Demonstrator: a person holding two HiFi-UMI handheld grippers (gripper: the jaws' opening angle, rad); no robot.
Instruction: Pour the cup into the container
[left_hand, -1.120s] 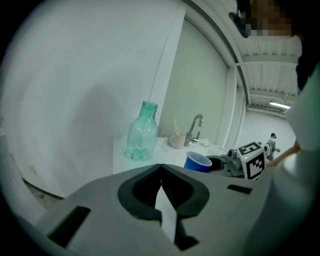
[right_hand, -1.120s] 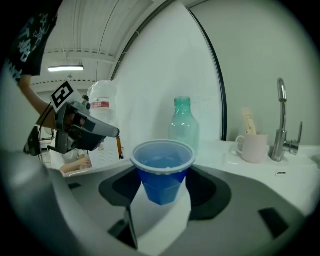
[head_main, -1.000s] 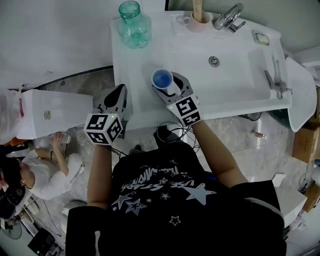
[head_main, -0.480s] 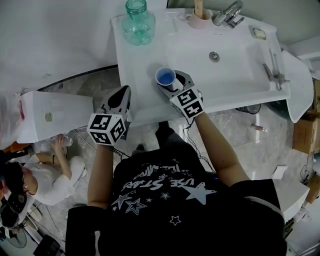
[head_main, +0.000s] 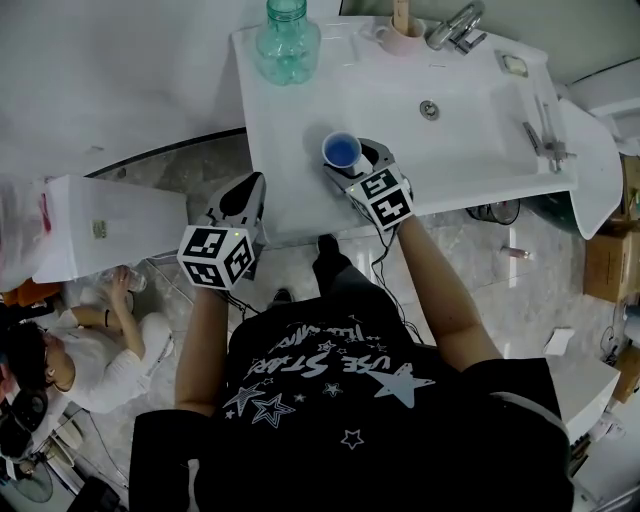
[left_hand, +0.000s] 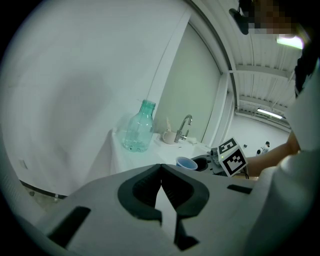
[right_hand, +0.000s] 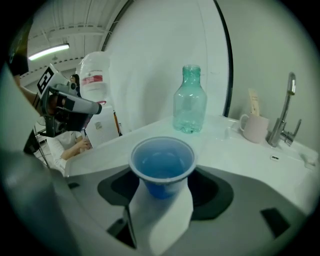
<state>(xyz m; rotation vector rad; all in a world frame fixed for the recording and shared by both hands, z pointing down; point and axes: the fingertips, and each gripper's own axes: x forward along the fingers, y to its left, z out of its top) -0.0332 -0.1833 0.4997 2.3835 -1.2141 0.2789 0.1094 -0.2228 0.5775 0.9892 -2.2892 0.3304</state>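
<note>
Left gripper (head_main: 250, 188): you hold it off the front-left corner of the white washbasin counter (head_main: 290, 130), over the floor. Its jaws are pressed together with nothing in them. It looks parked there to keep clear of the other hand.

Tall teal see-through bottle (head_main: 287, 45): stands upright at the counter's back-left corner, mouth open. I take it as the container to pour into. It is well apart from the cup.

Small blue plastic cup (head_main: 342, 150): upright near the counter's front edge, about mid-width, base apparently on the counter. I can't tell whether there is liquid in it.

Right gripper (head_main: 354, 162): you bring it in from the front edge, angled down, one jaw on each side of the cup. The jaws have just been opening; they stand wide, with a gap showing at either side of the cup wall, so the pads don't press on it. The cup looks let go rather than carried.

Further right: a pale pink mug (head_main: 400, 40) and a chrome tap (head_main: 455, 28) at the back edge, and the sunken basin (head_main: 470, 130). None of them is involved.
</note>
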